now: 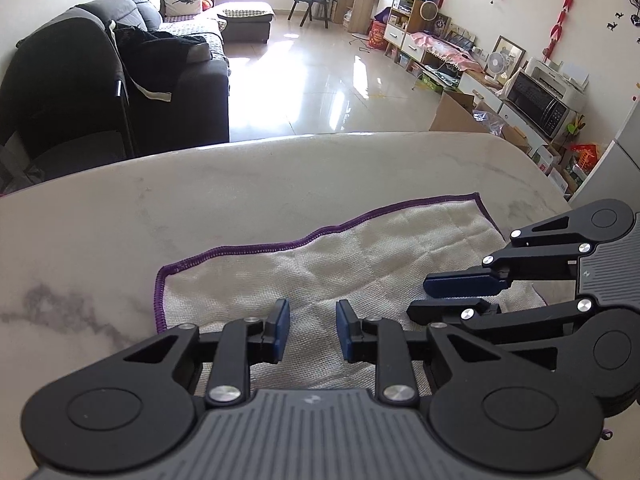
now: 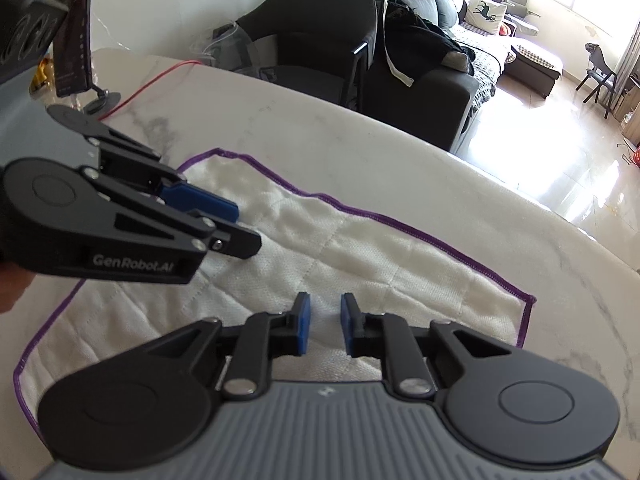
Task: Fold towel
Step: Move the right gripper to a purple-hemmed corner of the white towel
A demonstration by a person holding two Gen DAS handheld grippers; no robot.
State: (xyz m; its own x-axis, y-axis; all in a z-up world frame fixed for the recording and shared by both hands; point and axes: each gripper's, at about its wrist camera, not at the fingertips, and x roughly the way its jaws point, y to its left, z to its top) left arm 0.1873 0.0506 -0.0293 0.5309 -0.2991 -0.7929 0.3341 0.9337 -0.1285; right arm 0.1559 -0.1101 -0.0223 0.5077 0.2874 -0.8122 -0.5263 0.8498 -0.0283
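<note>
Two black two-finger grippers with blue pads are seen above a white waffle-weave towel with purple stitched edging [image 1: 320, 264], which is spread flat, with some wrinkles, on a pale marble-patterned counter [image 1: 120, 216]. The left gripper [image 1: 313, 330] is held over the towel's near part with its fingers [image 1: 282, 330] released, a gap of bare cloth being visible between the pads. The right gripper [image 2: 324, 329] is likewise held over the towel with its fingers [image 2: 303, 328] parted and nothing grasped. Whether either gripper touches the cloth cannot be told. In the right wrist view, a dark phone on a round-based stand [image 2: 74, 36] and a red cable [image 2: 148, 84] are seen on the counter beyond the towel's far left corner. A dark grey sofa [image 1: 120, 76] is seen beyond the towel, past the counter's far edge.
</note>
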